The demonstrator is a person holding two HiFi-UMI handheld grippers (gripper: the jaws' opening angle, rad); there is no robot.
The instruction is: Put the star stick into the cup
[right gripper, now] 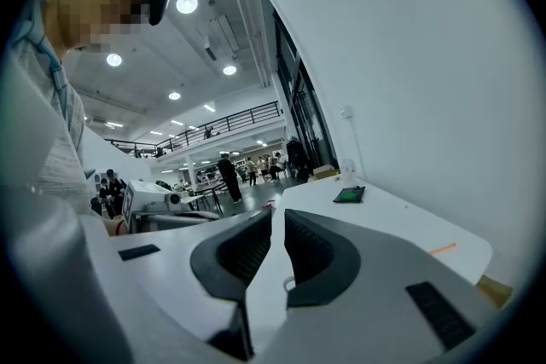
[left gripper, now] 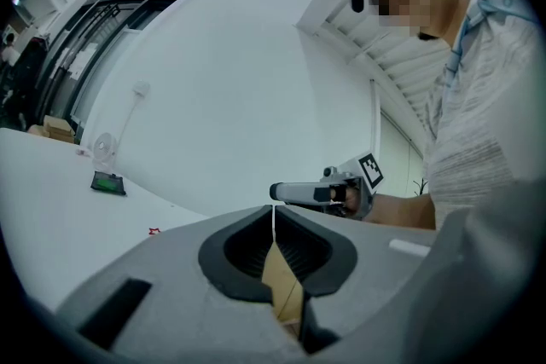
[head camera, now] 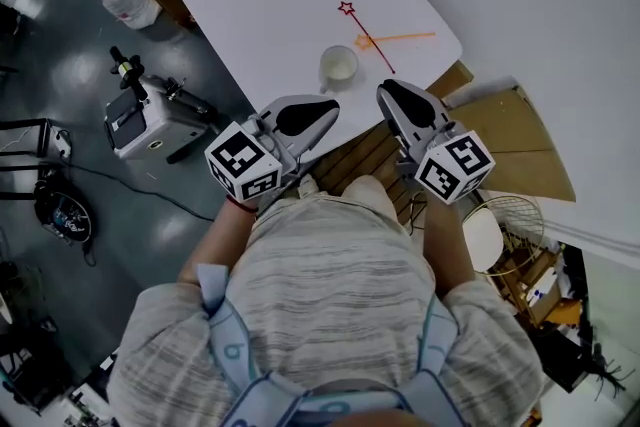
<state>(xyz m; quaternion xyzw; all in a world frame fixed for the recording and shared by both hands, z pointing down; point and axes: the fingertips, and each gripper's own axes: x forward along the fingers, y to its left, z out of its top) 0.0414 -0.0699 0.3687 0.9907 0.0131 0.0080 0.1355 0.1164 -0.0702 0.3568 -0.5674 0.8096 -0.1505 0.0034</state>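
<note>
On the white table (head camera: 250,5) the small white cup (head camera: 338,66) stands upright near the front edge. The thin red star stick (head camera: 368,38) lies flat just beside the cup at 1 o'clock, not touching it, with its star end toward 11 o'clock. A thin orange stick (head camera: 408,38) crosses it and runs toward 3 o'clock.

Only the head view shows the cup and both sticks together. There the left gripper (head camera: 322,107) hangs off the table edge at 7 o'clock of the cup and the right gripper (head camera: 390,93) at 4 o'clock. A grey box-shaped machine (head camera: 150,123) sits on the floor at 9 o'clock.

The left gripper view shows its jaws closed tip to tip with nothing between them. Of the star stick it catches only the red star (left gripper: 154,230), and it shows the right gripper side-on beyond.

The right gripper view shows its jaws a narrow slit apart and empty. It picks out the orange stick at 4 o'clock and a flat black-and-green device (right gripper: 350,195) at the table's far end.
</note>
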